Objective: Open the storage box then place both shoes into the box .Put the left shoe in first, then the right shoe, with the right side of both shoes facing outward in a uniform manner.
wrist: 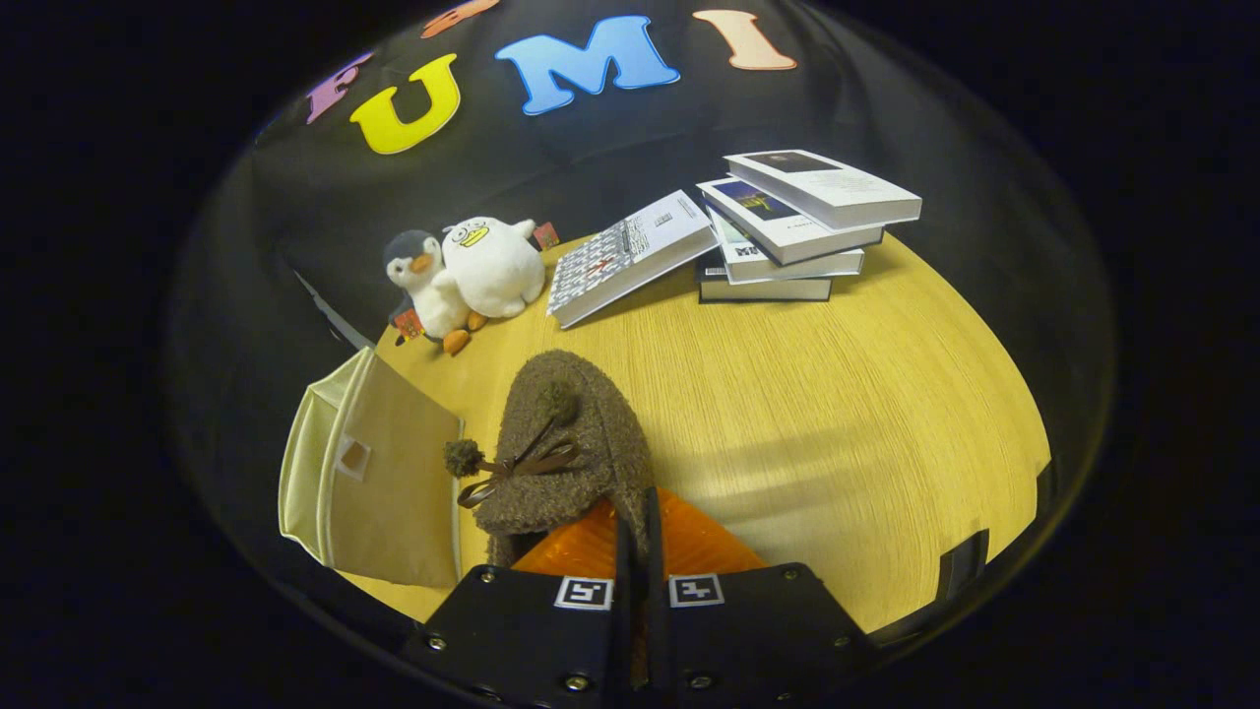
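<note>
A brown fuzzy slipper [576, 443] with pompoms and a ribbon bow hangs just ahead of my gripper [640, 537], above the yellow wooden table [837, 423]. Both fingers are closed together on the slipper's rear edge, pinching it. The toe points away from me. To the left of the slipper stands the beige fabric storage box [369, 473], with its cream lid flap [313, 448] swung outward on the far left side. I cannot see into the box from here.
Two plush penguins [463, 276] sit at the table's far left corner. An open book [630, 256] leans on a stack of books [797, 231] at the back. The table's right edge curves near a black strap [960, 566].
</note>
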A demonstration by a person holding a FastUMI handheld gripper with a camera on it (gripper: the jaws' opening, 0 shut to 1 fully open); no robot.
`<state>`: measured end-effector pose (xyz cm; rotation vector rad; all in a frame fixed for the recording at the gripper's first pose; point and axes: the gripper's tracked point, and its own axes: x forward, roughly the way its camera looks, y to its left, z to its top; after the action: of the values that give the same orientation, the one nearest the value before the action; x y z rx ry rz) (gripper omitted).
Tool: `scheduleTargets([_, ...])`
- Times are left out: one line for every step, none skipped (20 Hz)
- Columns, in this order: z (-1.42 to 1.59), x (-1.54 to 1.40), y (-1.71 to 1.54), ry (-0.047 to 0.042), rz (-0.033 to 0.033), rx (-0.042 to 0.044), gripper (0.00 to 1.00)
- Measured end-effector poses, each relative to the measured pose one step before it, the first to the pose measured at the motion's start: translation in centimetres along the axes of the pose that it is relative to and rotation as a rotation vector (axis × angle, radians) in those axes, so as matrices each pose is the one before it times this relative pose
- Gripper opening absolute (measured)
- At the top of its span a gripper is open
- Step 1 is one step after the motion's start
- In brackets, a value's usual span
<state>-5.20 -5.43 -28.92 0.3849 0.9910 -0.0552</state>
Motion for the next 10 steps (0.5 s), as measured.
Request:
scheduleTargets([0.542, -0.408, 0.904, -0.00989, 0.00517, 0.01204, 0.07])
scheduleTargets([0.478, -0.304, 0.857, -0.00934, 0.00277, 0.00628, 0.07])
scheduleTargets([0.19, -0.102, 1.115, -0.00994, 0.00365, 0.00382, 0.07])
scheduleTargets([0.319, -0.257, 1.0, -0.0054, 0.0058, 0.00081, 0.07])
scheduleTargets([0.232, -0.197, 0.962, -0.00433, 0.00631, 0.00247, 0.07])
scheduleTargets([0.29, -0.193, 0.995, -0.00482, 0.00724, 0.00206, 0.07])
scheduleTargets([0.245, -0.082, 0.957, -0.00572, 0.00634, 0.0014, 0.07])
scheduleTargets([0.16, -0.149, 0.892, -0.00505, 0.00213, -0.00026, 0.07])
scheduleTargets([0.211, 0.022, 0.868, -0.00488, 0.00263, -0.00365, 0.07])
scheduleTargets([0.207, -0.013, 0.929, -0.00518, 0.00288, -0.00304, 0.07])
